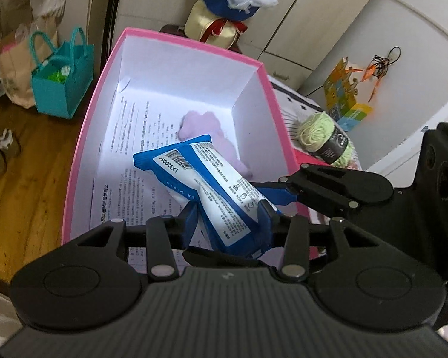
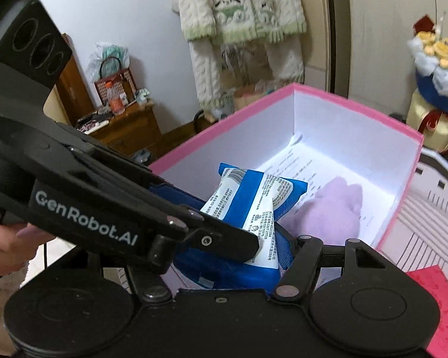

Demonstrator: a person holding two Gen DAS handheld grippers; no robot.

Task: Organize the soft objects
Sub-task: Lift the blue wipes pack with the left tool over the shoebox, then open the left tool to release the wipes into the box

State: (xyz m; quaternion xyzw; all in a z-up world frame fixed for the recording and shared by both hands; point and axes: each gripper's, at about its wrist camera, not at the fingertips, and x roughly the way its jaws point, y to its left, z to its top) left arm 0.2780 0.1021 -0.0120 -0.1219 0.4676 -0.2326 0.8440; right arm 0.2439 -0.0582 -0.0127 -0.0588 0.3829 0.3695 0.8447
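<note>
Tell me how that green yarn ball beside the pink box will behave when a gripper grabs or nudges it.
The green yarn ball is rounded and lies on its side, so a nudge may well roll it. Its loose wound strands look soft, so the fingers would probably sink in, and it is likely light for its bulk. The dark paper band around it looks smoother and may slip.

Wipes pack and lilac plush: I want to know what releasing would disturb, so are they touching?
Cannot tell. In the left wrist view the wipes pack overlaps the lilac plush inside the pink box, but neither view shows contact or gap.
</note>
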